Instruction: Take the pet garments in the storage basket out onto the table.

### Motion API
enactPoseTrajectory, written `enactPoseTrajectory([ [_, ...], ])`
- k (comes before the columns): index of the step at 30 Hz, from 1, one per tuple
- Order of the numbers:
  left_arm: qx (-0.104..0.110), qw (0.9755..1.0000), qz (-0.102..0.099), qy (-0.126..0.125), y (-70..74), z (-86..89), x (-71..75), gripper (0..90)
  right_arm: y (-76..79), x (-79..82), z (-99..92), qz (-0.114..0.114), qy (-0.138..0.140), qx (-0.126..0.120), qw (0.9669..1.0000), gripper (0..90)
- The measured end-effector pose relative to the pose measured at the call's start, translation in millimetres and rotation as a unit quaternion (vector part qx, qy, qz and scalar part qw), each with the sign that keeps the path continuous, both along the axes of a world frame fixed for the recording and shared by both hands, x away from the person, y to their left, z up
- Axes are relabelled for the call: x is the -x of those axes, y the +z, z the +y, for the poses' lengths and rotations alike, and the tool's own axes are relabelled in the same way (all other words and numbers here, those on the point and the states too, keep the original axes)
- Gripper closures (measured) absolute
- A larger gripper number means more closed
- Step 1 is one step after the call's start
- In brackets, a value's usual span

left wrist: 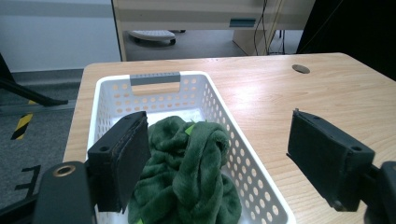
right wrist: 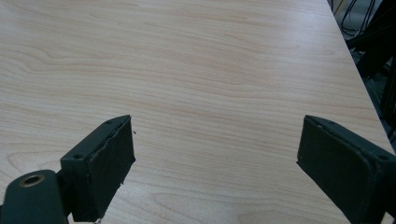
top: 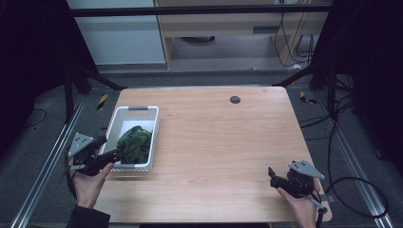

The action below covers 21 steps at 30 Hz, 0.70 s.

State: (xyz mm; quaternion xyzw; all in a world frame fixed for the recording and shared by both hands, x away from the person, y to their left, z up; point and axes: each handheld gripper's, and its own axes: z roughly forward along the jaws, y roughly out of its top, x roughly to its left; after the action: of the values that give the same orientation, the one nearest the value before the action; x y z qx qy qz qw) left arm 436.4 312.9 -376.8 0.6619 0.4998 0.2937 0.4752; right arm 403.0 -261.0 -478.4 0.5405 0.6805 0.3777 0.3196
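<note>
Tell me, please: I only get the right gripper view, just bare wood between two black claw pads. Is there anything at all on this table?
Observer: Yes. A white basket stands near the left edge of the table.
Operator: Is something in it?
Observer: A crumpled dark green cloth lies inside.
Operator: And where is the other claw?
Observer: The left claw hangs open at the basket's near end, pointed at the cloth and holding nothing.
</note>
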Motion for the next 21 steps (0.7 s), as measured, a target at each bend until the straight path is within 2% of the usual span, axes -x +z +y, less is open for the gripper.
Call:
enactPoseTrajectory([
  [3, -0.007, 1.0, 0.005, -0.001, 0.4, -2.0, -5.5, 19.8, 0.2, 0.1, -0.3, 0.0, 0.0, -0.001, 1.0, 10.9],
  [7, -0.028, 0.9995, 0.017, -0.005, 4.7, -3.9, -16.9, 19.1, -0.5, -0.7, -0.2, 0.002, 0.001, -0.002, 1.0, 10.8],
  [10, -0.032, 0.9992, 0.023, -0.007, 7.7, -4.0, -22.4, 18.6, -0.6, -1.0, 0.1, 0.003, 0.002, -0.002, 1.0, 10.8],
  [13, -0.028, 0.9991, 0.031, -0.006, 10.6, -3.0, -28.3, 18.1, -0.9, -1.8, 0.0, 0.004, 0.003, -0.001, 1.0, 10.8],
  [21, -0.045, 0.9979, 0.048, -0.005, 14.9, -1.4, -40.0, 18.0, -0.9, -2.1, -0.7, 0.005, 0.001, -0.002, 1.0, 10.8],
])
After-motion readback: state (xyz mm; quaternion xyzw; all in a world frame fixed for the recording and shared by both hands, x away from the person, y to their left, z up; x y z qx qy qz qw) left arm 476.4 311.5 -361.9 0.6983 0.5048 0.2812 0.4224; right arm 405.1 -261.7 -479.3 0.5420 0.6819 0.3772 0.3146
